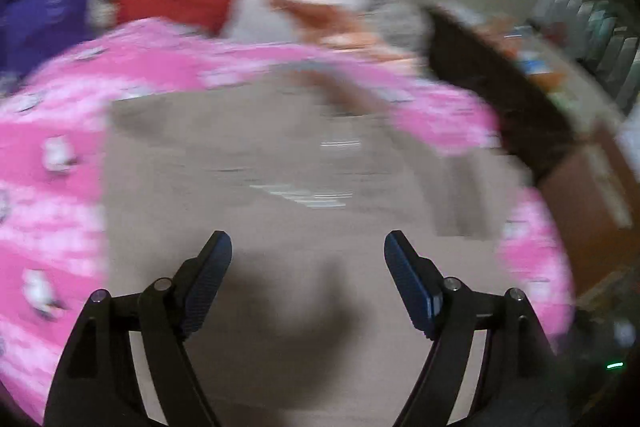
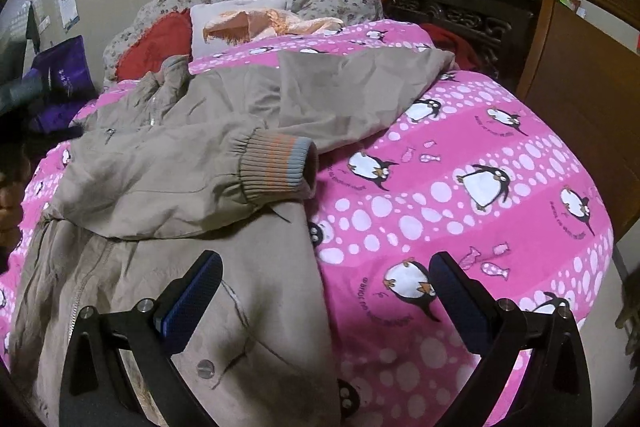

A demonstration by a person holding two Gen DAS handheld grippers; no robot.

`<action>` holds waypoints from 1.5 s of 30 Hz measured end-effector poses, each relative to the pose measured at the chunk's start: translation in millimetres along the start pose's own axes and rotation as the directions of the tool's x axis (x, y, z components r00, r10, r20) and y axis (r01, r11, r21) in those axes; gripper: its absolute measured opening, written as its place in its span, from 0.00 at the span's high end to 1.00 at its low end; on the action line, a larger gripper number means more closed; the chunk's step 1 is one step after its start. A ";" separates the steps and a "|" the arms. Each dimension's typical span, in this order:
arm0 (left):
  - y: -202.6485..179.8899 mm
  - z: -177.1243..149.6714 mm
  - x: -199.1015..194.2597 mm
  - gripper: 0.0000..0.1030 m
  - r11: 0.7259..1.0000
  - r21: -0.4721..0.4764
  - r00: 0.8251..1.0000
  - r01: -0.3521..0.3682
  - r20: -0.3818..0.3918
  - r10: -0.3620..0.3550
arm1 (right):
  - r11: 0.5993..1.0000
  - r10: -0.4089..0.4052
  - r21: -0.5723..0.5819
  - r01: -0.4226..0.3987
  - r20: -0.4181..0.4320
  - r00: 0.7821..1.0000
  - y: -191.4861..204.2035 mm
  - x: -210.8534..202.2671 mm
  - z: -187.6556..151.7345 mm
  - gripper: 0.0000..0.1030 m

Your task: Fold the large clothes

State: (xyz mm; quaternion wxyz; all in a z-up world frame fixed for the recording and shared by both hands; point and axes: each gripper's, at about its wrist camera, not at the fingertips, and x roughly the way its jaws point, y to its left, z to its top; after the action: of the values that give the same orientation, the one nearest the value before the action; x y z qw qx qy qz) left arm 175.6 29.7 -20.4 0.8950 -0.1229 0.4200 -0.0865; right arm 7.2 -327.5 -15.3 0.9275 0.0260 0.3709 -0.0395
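A beige jacket (image 2: 180,163) sprawls on the pink bed (image 2: 480,187), ribbed cuff (image 2: 276,163) at twelve o'clock of the right tool (image 2: 324,283); both tools, including the left tool (image 1: 308,259), gape empty; soft, light, floppy cloth, likely best pinched at hem or cuff.

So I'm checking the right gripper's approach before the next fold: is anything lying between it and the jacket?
Nothing visible. The right gripper hangs open just above the beige jacket, over its right-hand edge on the pink penguin bedcover. One sleeve is folded across the jacket's front, its ribbed cuff beyond the fingers, not in the way.
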 end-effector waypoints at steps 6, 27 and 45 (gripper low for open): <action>76.1 -31.0 36.2 0.98 0.983 -0.108 0.985 -0.151 -0.099 0.140 | 0.998 0.029 -0.062 -0.026 0.047 0.998 14.7 -1.8 14.2 0.01; 56.1 -76.7 13.9 0.44 0.989 0.006 0.989 -0.148 -0.027 0.148 | 0.945 0.313 -0.024 -0.325 -0.216 0.925 59.3 136.8 55.7 0.83; 77.3 5.2 54.7 0.42 0.945 -0.162 0.959 -0.283 -0.040 0.281 | 0.942 0.314 -0.058 -0.331 -0.203 0.928 64.5 144.8 94.7 0.73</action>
State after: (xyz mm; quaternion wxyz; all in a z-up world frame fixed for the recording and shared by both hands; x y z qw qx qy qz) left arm 218.2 90.1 -79.8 0.8814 -0.1349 0.4461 0.0766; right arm 182.7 -278.4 -45.4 0.8818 0.0477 0.4500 0.1332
